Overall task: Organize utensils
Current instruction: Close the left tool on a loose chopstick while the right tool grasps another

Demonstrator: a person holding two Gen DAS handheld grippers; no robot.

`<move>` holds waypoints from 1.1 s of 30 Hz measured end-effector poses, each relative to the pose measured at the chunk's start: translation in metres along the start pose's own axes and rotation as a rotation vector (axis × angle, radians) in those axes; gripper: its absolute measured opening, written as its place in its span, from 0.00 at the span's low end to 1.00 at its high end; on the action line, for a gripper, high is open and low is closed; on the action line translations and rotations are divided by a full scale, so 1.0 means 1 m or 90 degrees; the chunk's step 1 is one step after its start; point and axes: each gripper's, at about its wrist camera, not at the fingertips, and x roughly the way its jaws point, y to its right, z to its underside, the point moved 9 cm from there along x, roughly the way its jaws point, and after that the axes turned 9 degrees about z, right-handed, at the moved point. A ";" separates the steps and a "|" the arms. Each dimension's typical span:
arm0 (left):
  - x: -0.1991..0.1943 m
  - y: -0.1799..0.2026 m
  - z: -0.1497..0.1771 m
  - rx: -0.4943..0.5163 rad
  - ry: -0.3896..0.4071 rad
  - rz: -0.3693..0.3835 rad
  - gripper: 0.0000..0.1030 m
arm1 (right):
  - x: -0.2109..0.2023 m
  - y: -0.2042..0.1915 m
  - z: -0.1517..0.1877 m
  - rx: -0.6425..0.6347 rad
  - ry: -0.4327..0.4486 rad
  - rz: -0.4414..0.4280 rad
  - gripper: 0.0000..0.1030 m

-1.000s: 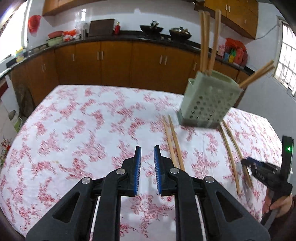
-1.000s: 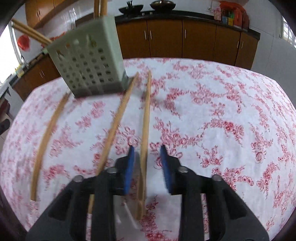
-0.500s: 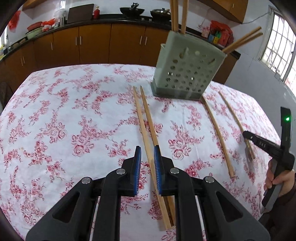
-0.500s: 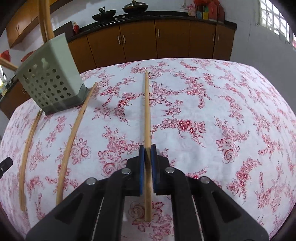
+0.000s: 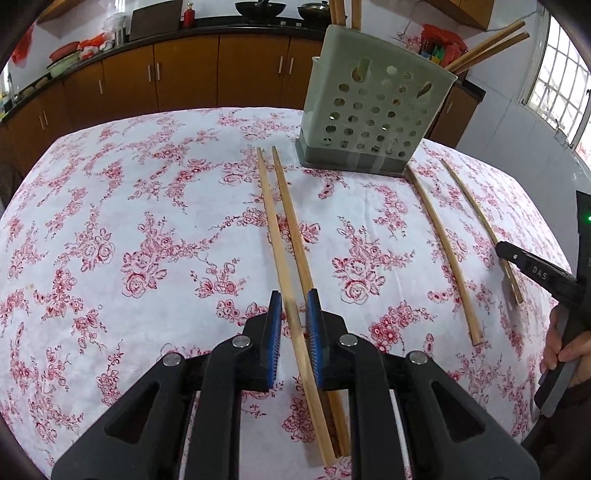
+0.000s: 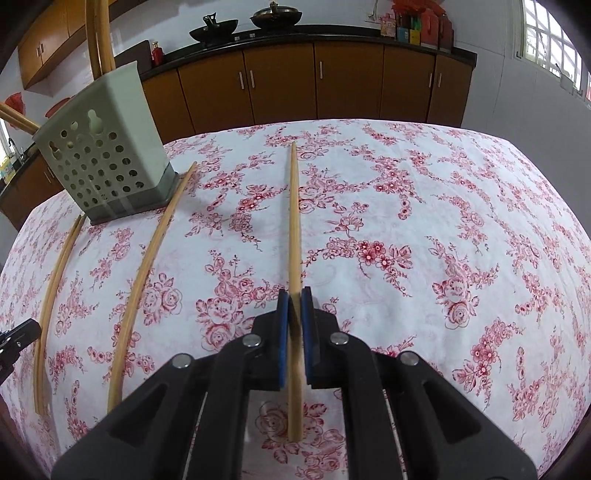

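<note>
A kitchen with brown wooden cabinets [image 6: 280, 81] and a dark counter runs across the top of both views, two black woks [image 6: 275, 16] sitting on it, and a table under a white cloth with red roses [image 5: 147, 221] fills the rest. A pale green perforated chopstick holder [image 5: 373, 114] stands at upper centre of the left view, chopsticks poking from its top. The left gripper [image 5: 294, 317] hangs over a pair of chopsticks [image 5: 284, 229] lying side by side, fingers narrowly parted around one of them without closing. The right gripper [image 6: 294, 306] is clamped on a single chopstick [image 6: 294, 221] pointing up the frame. A loose chopstick [image 6: 147, 266] lies left of it, its tip touching the holder's base. Letters on the right gripper's finger at the left view's right edge look like "DAS".
</note>
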 end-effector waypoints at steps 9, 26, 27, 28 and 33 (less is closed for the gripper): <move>0.004 -0.005 -0.001 -0.001 0.000 -0.030 0.15 | -0.001 -0.002 0.000 -0.010 0.003 0.011 0.09; -0.001 -0.075 -0.024 -0.043 0.035 -0.108 0.08 | -0.002 -0.018 -0.001 -0.050 0.017 -0.015 0.08; -0.002 -0.074 -0.023 -0.035 0.039 -0.112 0.08 | -0.002 -0.018 -0.001 -0.050 0.017 -0.015 0.08; -0.003 -0.073 -0.023 -0.031 0.040 -0.114 0.08 | -0.002 -0.018 -0.001 -0.049 0.017 -0.016 0.08; -0.001 -0.074 -0.025 -0.050 0.046 -0.091 0.08 | -0.002 -0.017 -0.001 -0.044 0.016 -0.019 0.09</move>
